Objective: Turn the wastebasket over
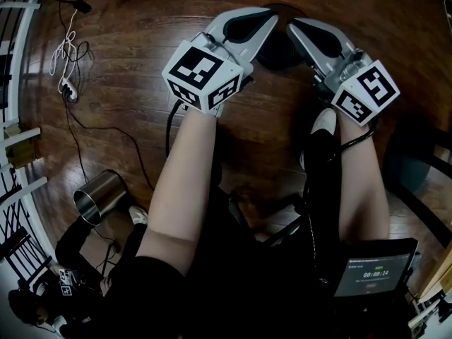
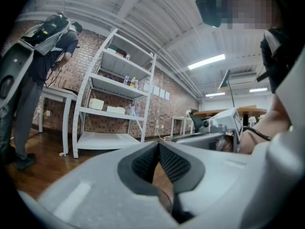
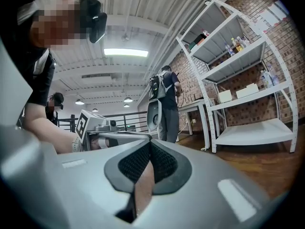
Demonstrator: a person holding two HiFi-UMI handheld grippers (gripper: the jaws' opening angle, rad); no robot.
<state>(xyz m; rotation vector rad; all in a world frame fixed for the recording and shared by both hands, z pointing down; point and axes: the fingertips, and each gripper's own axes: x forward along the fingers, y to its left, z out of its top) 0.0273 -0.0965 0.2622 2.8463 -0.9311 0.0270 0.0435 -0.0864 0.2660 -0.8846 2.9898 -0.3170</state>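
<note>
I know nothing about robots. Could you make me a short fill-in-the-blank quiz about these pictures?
The left gripper and right gripper both have their jaws ___, with nothing between them.
The wastebasket is made of shiny ___.
It is on the person's ___ side.
The floor is made of ___.
Missing words: shut; metal; left; wood.

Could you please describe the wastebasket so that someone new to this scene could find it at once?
In the head view, start from the dark wooden floor on the left side of the person's left leg. Low on that side, just past the black cable, is the wastebasket. It is the only shiny metal cylinder there, and its open mouth is in view.
</note>
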